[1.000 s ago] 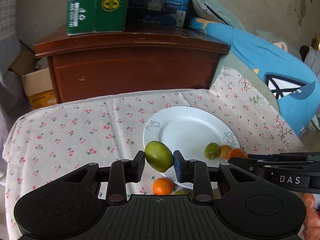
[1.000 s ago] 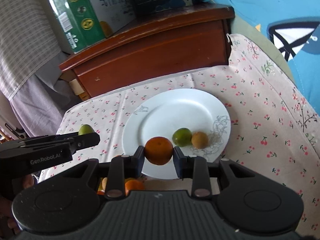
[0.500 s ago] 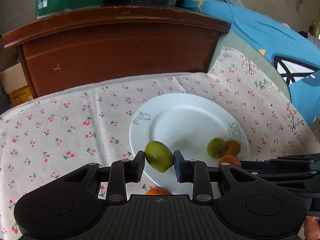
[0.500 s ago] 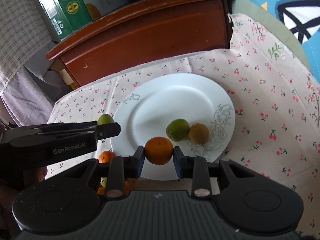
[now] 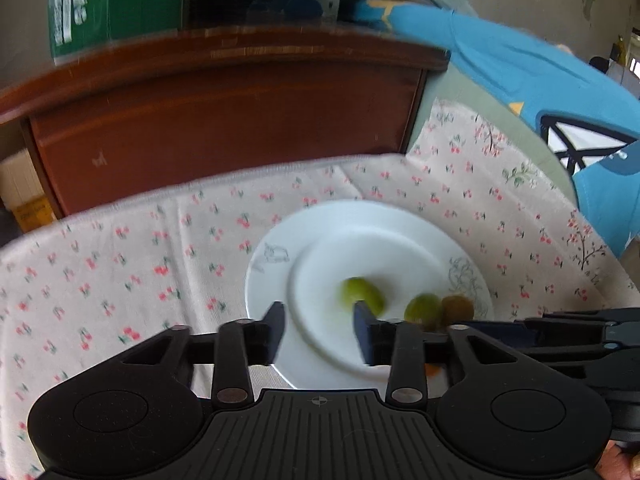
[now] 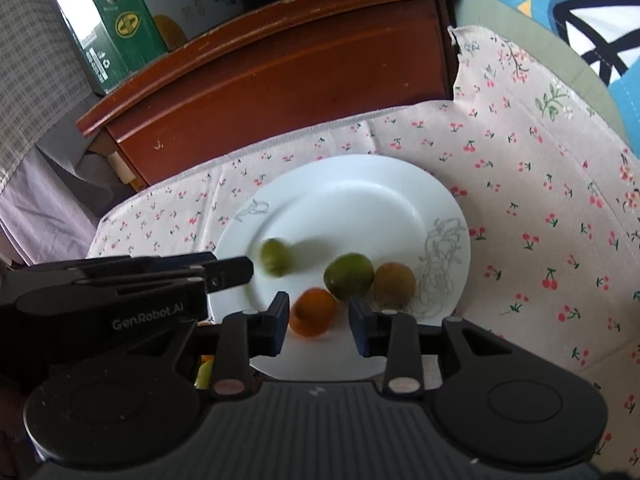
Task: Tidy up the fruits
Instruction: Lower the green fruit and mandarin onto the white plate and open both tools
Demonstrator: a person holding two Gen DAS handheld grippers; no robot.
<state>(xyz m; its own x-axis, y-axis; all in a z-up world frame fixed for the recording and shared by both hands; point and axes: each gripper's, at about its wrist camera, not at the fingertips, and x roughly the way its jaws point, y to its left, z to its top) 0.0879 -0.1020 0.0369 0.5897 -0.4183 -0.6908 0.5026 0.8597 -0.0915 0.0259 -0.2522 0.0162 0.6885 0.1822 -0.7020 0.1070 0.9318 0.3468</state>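
Note:
A white plate (image 5: 360,236) (image 6: 360,200) lies on the cherry-print cloth. My left gripper (image 5: 318,332) hangs over the plate's near rim, its jaws opening with nothing between them. A small green fruit (image 5: 362,294) (image 6: 275,258), blurred, lies on the plate just beyond its tips. My right gripper (image 6: 318,308) is also opening. A blurred orange (image 6: 312,312) sits low between its fingers, with a gap at the right pad (image 6: 360,328). A larger green fruit (image 6: 348,276) (image 5: 422,310) and a brown kiwi (image 6: 394,284) (image 5: 458,308) rest side by side on the plate.
A dark wooden cabinet (image 5: 224,120) stands right behind the cloth-covered surface, with a green carton (image 5: 120,0) on top. Blue bedding (image 5: 520,72) lies to the right. More fruit (image 6: 204,372) shows on the cloth under the right gripper. The two grippers are close side by side.
Both grippers moved in over the plate and opened. The green fruit left the left jaws and landed on the plate. The orange came loose in the right jaws.

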